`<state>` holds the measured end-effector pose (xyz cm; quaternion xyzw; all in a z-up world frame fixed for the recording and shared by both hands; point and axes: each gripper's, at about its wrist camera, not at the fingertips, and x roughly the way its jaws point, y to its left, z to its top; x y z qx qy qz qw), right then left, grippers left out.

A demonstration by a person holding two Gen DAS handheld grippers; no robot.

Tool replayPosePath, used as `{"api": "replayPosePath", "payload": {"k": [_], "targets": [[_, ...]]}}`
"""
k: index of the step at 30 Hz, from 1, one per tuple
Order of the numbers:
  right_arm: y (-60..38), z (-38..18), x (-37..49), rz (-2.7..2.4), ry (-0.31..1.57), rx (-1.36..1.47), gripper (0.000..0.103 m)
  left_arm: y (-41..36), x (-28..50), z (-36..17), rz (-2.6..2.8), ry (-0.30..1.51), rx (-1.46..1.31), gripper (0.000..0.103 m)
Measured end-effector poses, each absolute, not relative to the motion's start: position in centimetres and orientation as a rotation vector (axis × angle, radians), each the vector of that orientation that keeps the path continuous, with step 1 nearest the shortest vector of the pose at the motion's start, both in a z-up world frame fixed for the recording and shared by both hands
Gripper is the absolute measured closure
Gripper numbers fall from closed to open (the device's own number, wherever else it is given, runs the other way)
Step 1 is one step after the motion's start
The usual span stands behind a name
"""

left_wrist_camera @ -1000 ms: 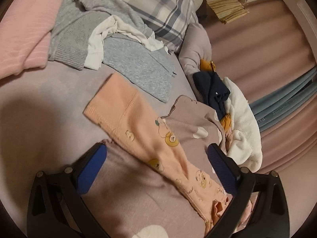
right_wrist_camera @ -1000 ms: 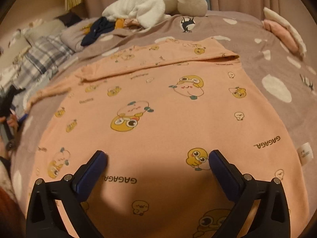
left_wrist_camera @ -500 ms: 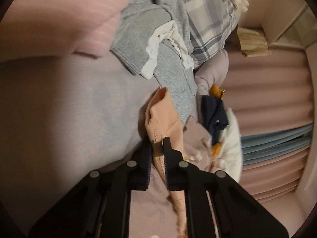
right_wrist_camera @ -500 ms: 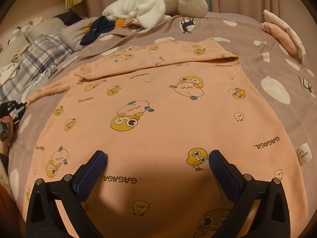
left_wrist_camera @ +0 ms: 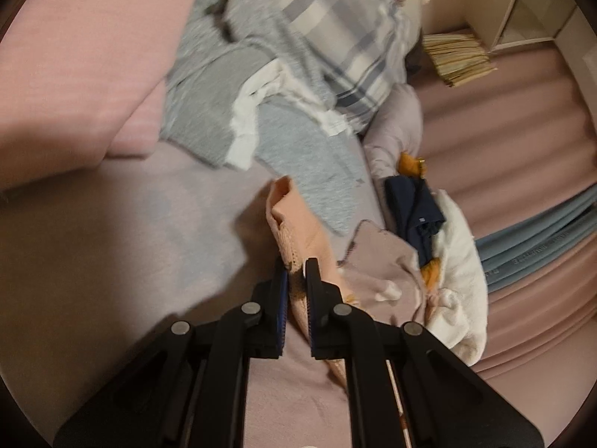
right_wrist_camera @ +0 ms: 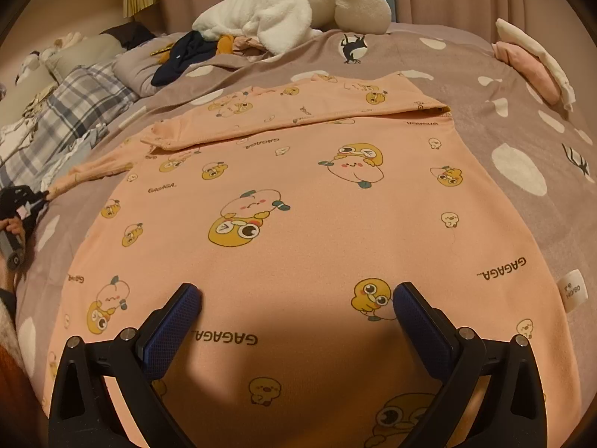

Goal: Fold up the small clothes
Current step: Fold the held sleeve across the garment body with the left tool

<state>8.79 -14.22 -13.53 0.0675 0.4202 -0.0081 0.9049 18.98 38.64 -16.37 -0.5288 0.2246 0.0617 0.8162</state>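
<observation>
On the spotted bedspread (right_wrist_camera: 515, 86) a peach shirt (right_wrist_camera: 298, 224) is spread flat; its sleeve (left_wrist_camera: 298, 231) is pinched by the left gripper (left_wrist_camera: 296, 272), while the right gripper (right_wrist_camera: 296, 298) is held wide open above it.

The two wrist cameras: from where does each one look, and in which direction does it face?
Left wrist: sits behind the left gripper, looks slightly downward along the bed to the grey clothes; its pads clamp the peach sleeve cuff.
Right wrist: sits behind the open right gripper, looks down on the peach shirt; a hand with the left gripper shows at its left edge.
Shared: the shirt, the white plush, the plaid pillow.
</observation>
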Motion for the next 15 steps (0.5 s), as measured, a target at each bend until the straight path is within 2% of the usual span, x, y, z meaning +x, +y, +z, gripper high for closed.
{"api": "replayPosePath", "payload": {"k": [15], "targets": [[-14.2,-13.4,8.8,-0.012,0.866,0.146,0.000,34.5,19.6,-10.1,0.087,0.408,-0.862,0.096]]}}
